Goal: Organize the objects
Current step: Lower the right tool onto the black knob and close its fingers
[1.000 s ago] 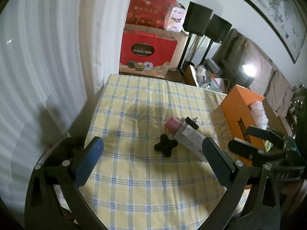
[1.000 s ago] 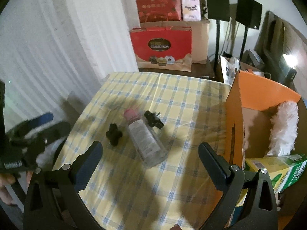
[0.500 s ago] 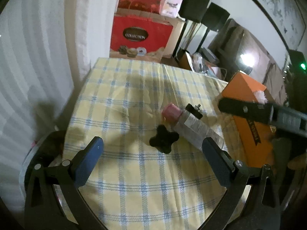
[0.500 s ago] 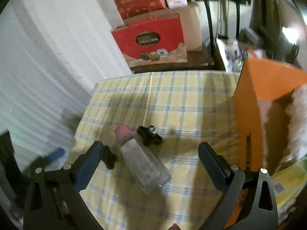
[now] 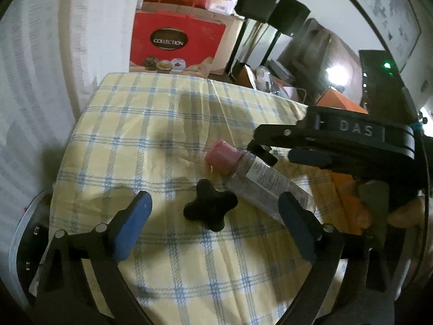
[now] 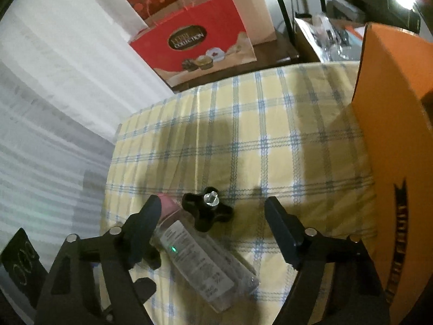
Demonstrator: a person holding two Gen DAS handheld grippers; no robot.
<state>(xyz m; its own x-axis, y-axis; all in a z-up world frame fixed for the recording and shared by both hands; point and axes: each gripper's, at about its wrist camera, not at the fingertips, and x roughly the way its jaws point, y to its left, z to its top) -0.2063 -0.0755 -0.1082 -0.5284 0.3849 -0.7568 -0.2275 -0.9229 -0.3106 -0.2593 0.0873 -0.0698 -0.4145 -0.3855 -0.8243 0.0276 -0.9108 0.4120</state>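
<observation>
Right gripper [image 6: 211,226] is hovering low over the desk [image 6: 270,140], jaws spread wide, empty, bracketing the star knob with the metal stud [image 6: 207,211]. Judgement: jaws should be straddling the knob's lobes, clear of the clear bottle with the pink cap [image 6: 203,260] lying just beside it, or the bottle may roll. Left gripper [image 5: 213,211] is waiting, jaws spread, over a second star knob [image 5: 209,207]. Orange box [image 6: 400,135] is standing at desk's right edge.

Yellow tablecloth [image 6: 270,135] with blue checks; pink cap [image 5: 222,157]; black knob [image 5: 209,208]; orange box [image 6: 400,124]; red bag [image 5: 176,43].
</observation>
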